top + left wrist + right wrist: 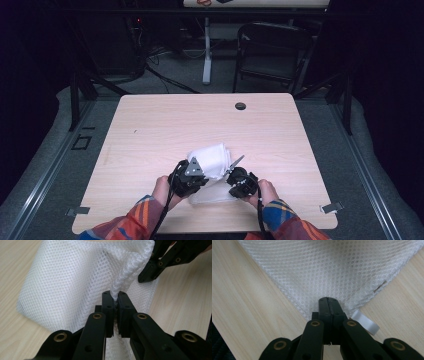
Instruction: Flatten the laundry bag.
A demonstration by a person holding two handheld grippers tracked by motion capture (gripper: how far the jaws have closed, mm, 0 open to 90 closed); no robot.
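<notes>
While lying on the table at its near edge, one white mesh bag sits just ahead of both tools, long axis roughly near-to-far (folded, apparently). Two grippers, both equally near: left gripper pinching a raised fold, right gripper clamped on an edge beside one small white tag.
</notes>
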